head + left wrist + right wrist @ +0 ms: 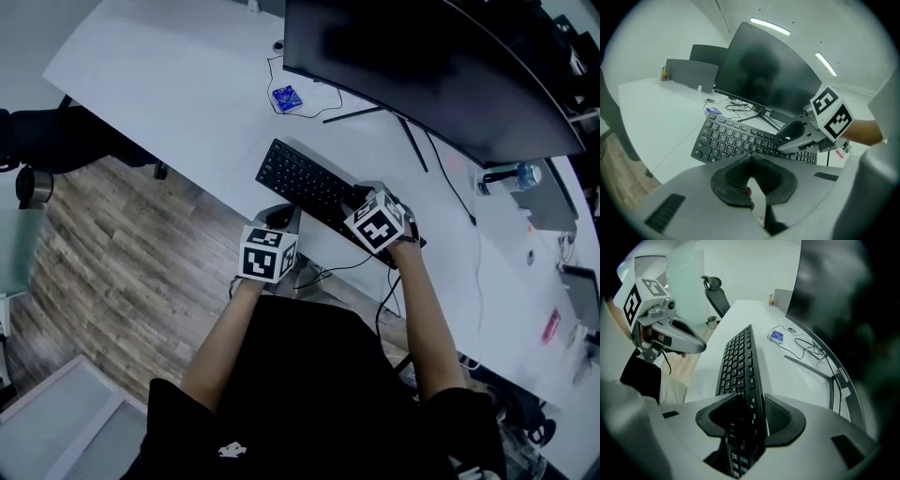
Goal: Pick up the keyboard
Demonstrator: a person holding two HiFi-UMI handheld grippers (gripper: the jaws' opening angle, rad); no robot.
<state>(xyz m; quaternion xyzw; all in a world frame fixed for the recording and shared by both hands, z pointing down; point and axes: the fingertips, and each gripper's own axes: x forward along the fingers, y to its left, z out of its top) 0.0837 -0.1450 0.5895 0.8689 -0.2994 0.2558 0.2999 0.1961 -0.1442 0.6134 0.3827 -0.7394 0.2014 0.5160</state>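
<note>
A black keyboard [305, 183] lies slantwise on the white desk [169, 84], in front of the monitor. My right gripper [361, 202] is at the keyboard's right end. In the right gripper view the keyboard [740, 357] runs edge-on between the pads of that gripper [747, 416], which is shut on it. My left gripper [277, 217] hovers at the desk's front edge, just short of the keyboard's near side. The left gripper [752, 180] has its pads together with nothing between them. The left gripper view also shows the keyboard [736, 138] and the right gripper [794, 136] on it.
A large curved black monitor [422, 66] stands behind the keyboard, its thin stand legs and cables on the desk. A small blue packet [286, 97] lies at the back left, a water bottle [511, 176] at the right. A black chair [56, 141] stands on the wood floor at the left.
</note>
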